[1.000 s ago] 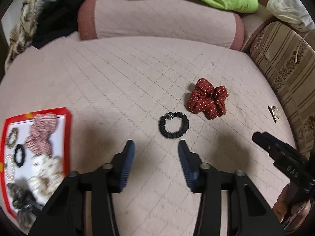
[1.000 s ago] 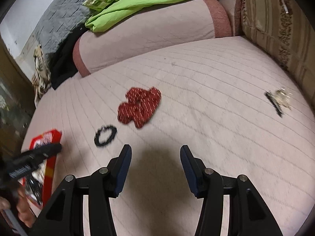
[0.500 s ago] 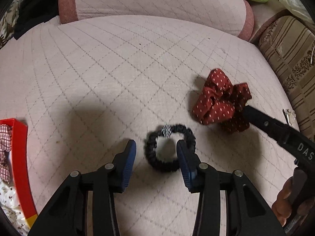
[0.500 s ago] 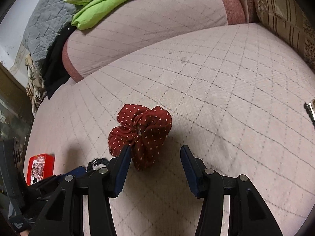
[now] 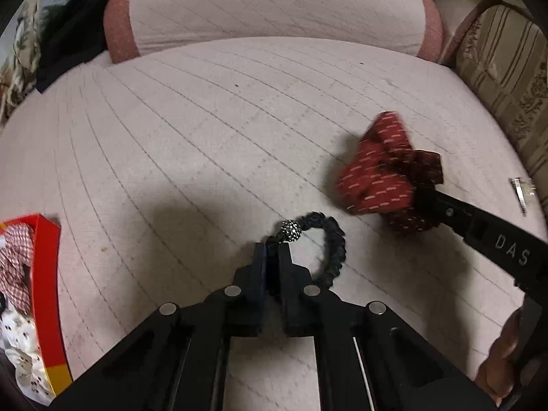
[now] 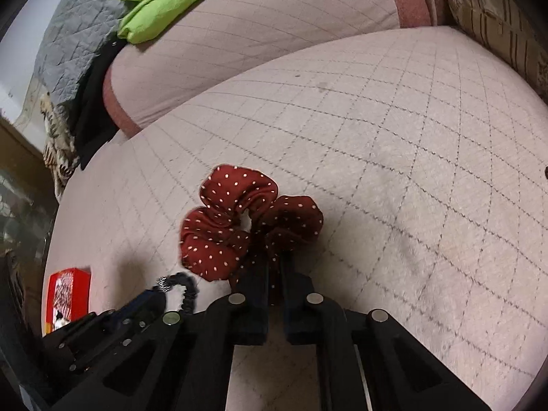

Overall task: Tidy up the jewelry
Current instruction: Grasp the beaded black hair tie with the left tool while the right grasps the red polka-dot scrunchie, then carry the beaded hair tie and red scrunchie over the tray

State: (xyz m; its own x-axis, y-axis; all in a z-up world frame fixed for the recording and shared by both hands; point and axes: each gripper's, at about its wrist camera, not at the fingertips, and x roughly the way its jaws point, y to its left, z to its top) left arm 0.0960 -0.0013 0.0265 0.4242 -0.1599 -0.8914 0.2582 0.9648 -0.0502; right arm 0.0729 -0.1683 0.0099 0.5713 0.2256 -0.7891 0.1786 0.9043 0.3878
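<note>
My left gripper [image 5: 272,251] is shut on a black hair tie [image 5: 334,250] with a sparkly bead [image 5: 291,229], on the pink quilted cushion. My right gripper [image 6: 274,260] is shut on the near edge of a red polka-dot scrunchie [image 6: 236,226]. In the left wrist view the scrunchie [image 5: 376,174] shows at the right, with the right gripper's black fingers [image 5: 445,209] clamped on it. In the right wrist view the hair tie [image 6: 186,289] and the left gripper [image 6: 150,299] show at the lower left.
A red tray [image 5: 48,274] holding several scrunchies lies at the left edge; it also shows in the right wrist view [image 6: 66,291]. A pink bolster [image 5: 274,10] lies behind. A striped cushion [image 5: 507,78] stands at the right, a small metal clip [image 5: 520,191] near it.
Both grippers moved forward and down and closed: the left on the black hair tie, the right on the red scrunchie. Both were open half a second ago.
</note>
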